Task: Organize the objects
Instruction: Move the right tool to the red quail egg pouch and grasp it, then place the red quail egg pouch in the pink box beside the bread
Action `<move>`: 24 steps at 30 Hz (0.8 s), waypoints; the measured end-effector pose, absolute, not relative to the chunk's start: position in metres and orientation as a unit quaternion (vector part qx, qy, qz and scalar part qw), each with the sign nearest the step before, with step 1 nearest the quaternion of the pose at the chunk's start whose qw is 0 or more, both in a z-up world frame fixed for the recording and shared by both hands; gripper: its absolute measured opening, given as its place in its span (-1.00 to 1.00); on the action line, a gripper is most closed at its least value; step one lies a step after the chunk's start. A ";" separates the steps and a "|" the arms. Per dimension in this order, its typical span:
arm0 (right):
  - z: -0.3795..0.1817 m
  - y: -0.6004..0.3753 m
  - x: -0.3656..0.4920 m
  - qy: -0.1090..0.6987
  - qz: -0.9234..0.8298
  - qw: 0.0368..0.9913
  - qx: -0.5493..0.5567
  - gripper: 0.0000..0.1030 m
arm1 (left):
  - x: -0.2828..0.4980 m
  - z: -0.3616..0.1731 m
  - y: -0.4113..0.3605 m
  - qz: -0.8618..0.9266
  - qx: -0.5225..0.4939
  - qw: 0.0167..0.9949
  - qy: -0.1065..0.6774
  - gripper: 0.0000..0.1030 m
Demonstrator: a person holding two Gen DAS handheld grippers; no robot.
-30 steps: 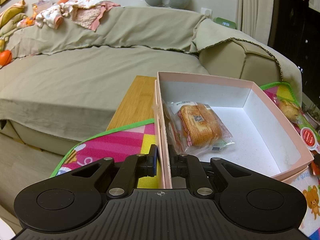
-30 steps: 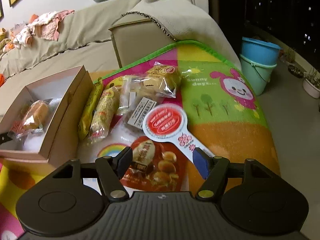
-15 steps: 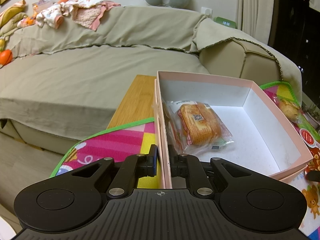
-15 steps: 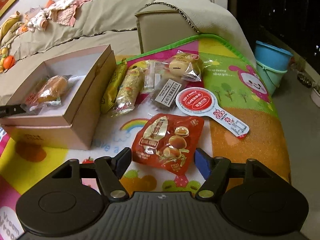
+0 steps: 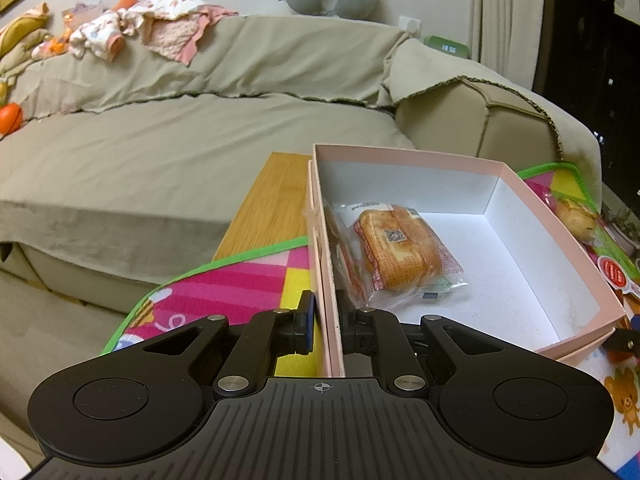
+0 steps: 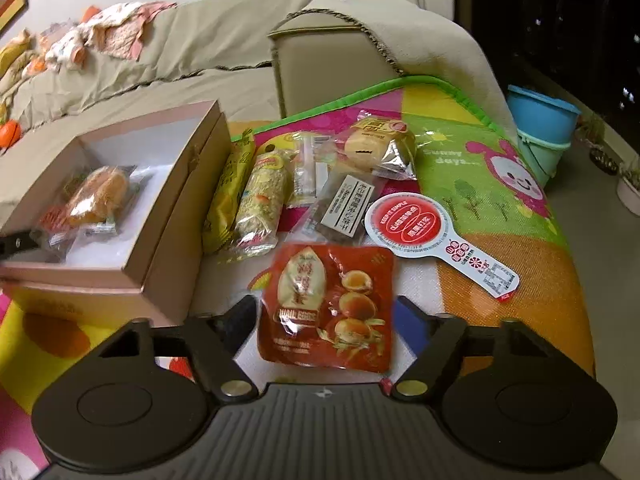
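Observation:
My left gripper (image 5: 326, 320) is shut on the near left wall of the open pink box (image 5: 560, 232), one finger inside and one outside. A wrapped bread roll (image 5: 404, 256) lies inside the box. In the right wrist view the same box (image 6: 168, 216) stands at the left, and the left gripper's fingertip (image 6: 16, 244) shows at its edge. My right gripper (image 6: 324, 314) hovers low over the play mat (image 6: 480, 160). Its jaws are closing around a red quail-egg packet (image 6: 332, 304) that lies flat between them, and the pads do not press on it.
Beside the box lie a yellow packet (image 6: 226, 196), a rice bar (image 6: 262, 196), a dark packet (image 6: 344, 208), a wrapped pastry (image 6: 376, 148) and a red-and-white paddle-shaped packet (image 6: 412, 224). A beige sofa (image 5: 160, 152) stands behind. Stacked buckets (image 6: 540, 128) sit on the floor at the right.
My right gripper has shifted across the mat, and the red packet now lies squarely between its fingers. The left gripper and the box have not moved.

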State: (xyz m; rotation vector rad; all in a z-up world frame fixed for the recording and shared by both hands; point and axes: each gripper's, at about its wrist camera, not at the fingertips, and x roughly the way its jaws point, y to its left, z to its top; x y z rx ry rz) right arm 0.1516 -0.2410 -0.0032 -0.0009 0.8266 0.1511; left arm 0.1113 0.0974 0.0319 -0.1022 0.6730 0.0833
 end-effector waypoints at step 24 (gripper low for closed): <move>0.105 -0.213 0.065 0.350 0.201 0.915 -0.014 0.39 | 0.114 0.032 0.101 0.032 -0.051 0.942 0.330 -0.76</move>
